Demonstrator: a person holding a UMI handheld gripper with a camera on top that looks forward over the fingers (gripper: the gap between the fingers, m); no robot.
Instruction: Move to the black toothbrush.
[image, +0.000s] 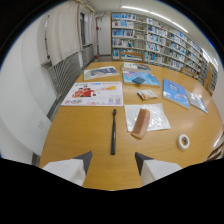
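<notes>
nearest to us the gripper (113, 161) hangs above the wooden table (85, 135) with its two fingers spread apart and holding nothing, and the black toothbrush (113, 132) lies lengthwise on the tabletop just ahead of them, lined up with the gap between them and touching neither. just beside the toothbrush a brown comb (141, 123) rests on a clear plastic bag (156, 116), with a roll of white tape (184, 141) well apart from it near the table's edge. beyond these we see an illustrated poster (94, 93), blue booklets (175, 93) and other printed sheets spread over the table, and past it the library bookshelves (155, 42).
</notes>
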